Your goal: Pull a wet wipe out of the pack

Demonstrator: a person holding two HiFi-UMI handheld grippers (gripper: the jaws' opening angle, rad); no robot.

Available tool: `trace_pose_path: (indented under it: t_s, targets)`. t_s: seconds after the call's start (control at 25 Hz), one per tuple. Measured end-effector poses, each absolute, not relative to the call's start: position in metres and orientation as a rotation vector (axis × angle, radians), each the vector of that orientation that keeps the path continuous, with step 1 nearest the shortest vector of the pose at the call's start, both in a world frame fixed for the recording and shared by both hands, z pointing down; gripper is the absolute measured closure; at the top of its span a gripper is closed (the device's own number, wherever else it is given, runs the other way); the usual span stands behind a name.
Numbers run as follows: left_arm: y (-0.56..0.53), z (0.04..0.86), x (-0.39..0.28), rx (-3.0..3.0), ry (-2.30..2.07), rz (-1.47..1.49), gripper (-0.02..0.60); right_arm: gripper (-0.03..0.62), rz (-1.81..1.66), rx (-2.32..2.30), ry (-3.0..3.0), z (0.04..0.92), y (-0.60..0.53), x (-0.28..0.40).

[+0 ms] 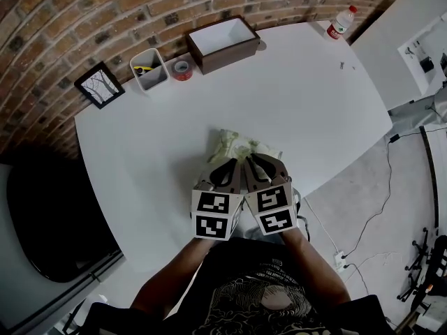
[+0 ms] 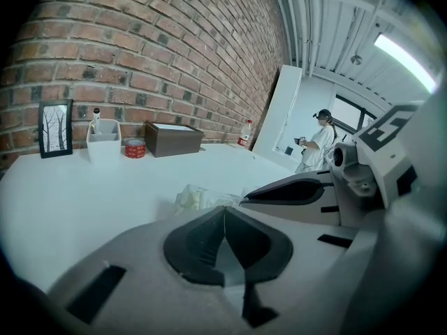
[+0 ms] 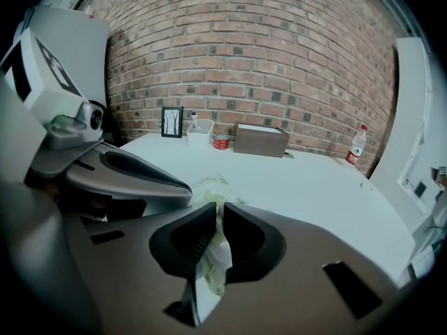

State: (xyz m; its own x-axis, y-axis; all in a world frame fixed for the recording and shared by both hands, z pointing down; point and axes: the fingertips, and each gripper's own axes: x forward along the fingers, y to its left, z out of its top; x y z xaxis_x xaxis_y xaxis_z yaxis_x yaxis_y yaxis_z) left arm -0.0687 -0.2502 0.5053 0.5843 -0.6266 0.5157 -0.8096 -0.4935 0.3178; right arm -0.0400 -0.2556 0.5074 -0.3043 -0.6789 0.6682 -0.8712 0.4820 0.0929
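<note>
**Materials and finishes**

Smooth, matt white surface. Rough brick wall. The wipe pack is crinkled plastic film with a slight sheen. The right hand-held gripper is matt grey plastic with black ribbed pads. The wet wipe is thin, limp white cloth.

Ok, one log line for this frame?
left gripper: jaws shut, empty | right gripper: jaws shut on wet wipe | pack: on table

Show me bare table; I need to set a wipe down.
Free: the wide stretch right of the wipe pack, toward the bottle; also left of the pack, below the picture frame. Crowded: the back edge by the brown box.
</note>
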Motion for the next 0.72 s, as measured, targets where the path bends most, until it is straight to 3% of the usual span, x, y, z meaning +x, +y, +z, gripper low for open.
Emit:
trace_pose_path:
  t_s: [0.12, 0.72]
  targets:
    - [-0.247, 0.505, -0.068, 2.289, -1.138, 0.457, 0.569, 0.572, 0.403, 1.288, -2.089, 0.507, -0.255, -0.039]
    - [-0.239, 0.496, -0.070, 2.290, -1.172, 0.423, 0.569, 0.577, 0.410, 1.348, -2.141, 0.490, -0.254, -0.035]
